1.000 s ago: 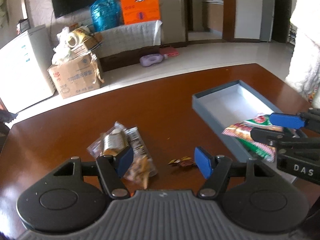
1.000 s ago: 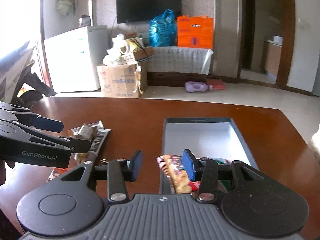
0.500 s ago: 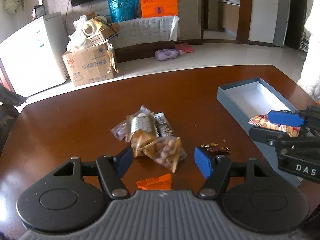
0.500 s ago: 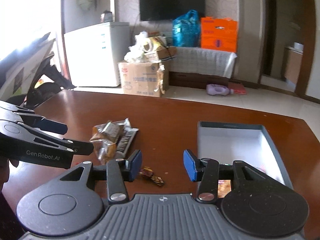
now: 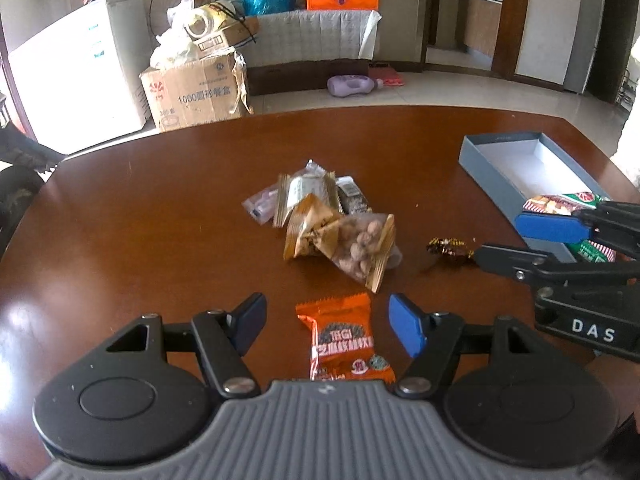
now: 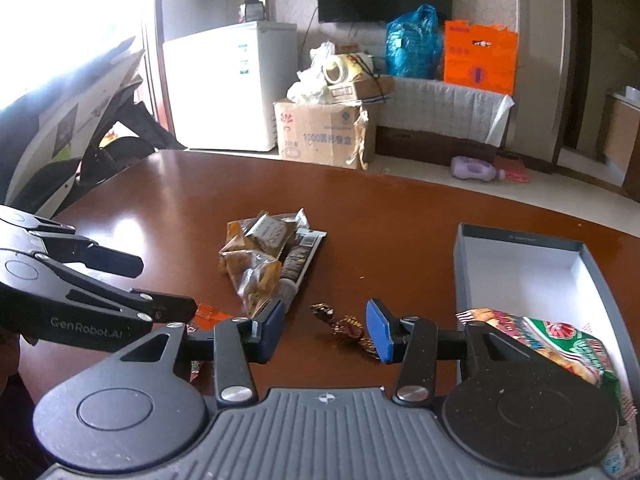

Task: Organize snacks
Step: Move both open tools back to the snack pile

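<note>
An orange snack packet [image 5: 346, 338] lies flat on the brown table between the pads of my left gripper [image 5: 328, 326], which is open and does not touch it. Beyond it sits a pile of snack packets [image 5: 324, 228], also seen from the right wrist as the pile [image 6: 268, 256]. A dark foil candy [image 6: 346, 328] lies between the pads of my open right gripper [image 6: 326, 330]; the left view shows this candy [image 5: 448, 247] just ahead of the right gripper [image 5: 532, 242]. A grey box [image 6: 520, 264] at the right holds a red-and-green packet [image 6: 560, 340].
The table's far edge [image 5: 360, 110] curves across the view. Past it on the floor stand a cardboard carton [image 5: 196, 92], a white fridge [image 6: 232, 88] and a purple bottle [image 5: 352, 85]. A person's pale sleeve [image 5: 632, 132] shows at the right border.
Both grippers have swung left, away from the box and toward the snacks. The orange packet has come between the left pads, the foil candy between the right pads, and the red-and-green packet now lies in the box.
</note>
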Tool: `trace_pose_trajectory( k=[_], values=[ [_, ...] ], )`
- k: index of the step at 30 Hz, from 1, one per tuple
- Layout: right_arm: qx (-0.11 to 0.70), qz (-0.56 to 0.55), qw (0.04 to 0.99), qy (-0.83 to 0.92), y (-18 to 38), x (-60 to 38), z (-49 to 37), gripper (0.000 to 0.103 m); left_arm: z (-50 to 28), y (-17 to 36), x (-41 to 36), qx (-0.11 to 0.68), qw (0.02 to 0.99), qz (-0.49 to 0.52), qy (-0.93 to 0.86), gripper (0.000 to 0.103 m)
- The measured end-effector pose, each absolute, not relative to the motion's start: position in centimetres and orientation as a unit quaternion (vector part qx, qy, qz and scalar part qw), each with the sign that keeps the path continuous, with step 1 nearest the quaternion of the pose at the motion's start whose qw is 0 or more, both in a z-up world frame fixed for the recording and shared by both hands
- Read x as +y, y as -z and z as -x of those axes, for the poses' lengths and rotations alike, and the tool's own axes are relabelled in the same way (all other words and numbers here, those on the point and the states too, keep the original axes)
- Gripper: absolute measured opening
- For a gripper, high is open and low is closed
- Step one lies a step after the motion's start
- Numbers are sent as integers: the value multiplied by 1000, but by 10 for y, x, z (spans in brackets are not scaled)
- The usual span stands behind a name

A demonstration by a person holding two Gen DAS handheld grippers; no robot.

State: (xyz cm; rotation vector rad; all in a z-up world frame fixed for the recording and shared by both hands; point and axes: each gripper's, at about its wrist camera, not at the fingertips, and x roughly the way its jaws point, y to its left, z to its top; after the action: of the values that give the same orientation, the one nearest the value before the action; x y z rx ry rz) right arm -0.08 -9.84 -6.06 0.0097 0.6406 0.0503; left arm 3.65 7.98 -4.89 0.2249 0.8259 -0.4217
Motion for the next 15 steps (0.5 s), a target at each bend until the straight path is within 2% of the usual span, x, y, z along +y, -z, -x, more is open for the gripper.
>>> trace_pose_trajectory(
  k=[15],
  values=[
    [342,31,939,-39,77,-93,-27,47,-37,76,76,411,888,-96,183,68]
  ],
)
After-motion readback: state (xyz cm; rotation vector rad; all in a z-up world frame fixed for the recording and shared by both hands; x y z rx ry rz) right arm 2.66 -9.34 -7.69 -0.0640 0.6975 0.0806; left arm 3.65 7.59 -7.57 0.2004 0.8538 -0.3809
